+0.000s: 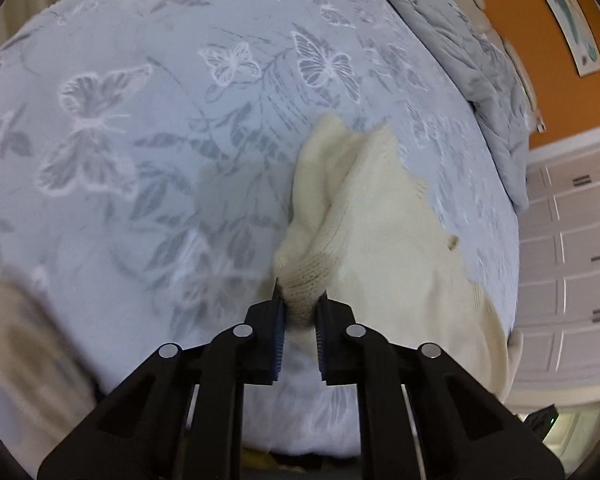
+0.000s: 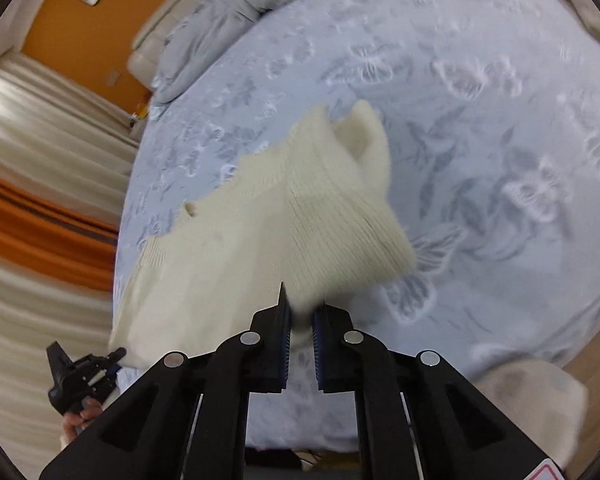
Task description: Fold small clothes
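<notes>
A cream knit sweater [image 1: 388,216] lies partly lifted on a bed with a pale blue butterfly sheet [image 1: 140,140]. In the left wrist view my left gripper [image 1: 301,293] is shut on a ribbed edge of the sweater, which bunches between the pads and rises away from them. In the right wrist view my right gripper [image 2: 303,301] is shut on another ribbed edge of the same sweater [image 2: 260,220]. The body of the sweater hangs off to the left there. The left gripper [image 2: 80,376], with a hand under it, shows at the sweater's lower left corner.
A crumpled grey duvet [image 1: 472,68] lies along the head of the bed. White cupboard doors [image 1: 572,248] stand beyond the bed's edge. Cream and orange curtains [image 2: 40,208] hang on the other side. Another beige cloth [image 2: 536,392] lies at the near edge.
</notes>
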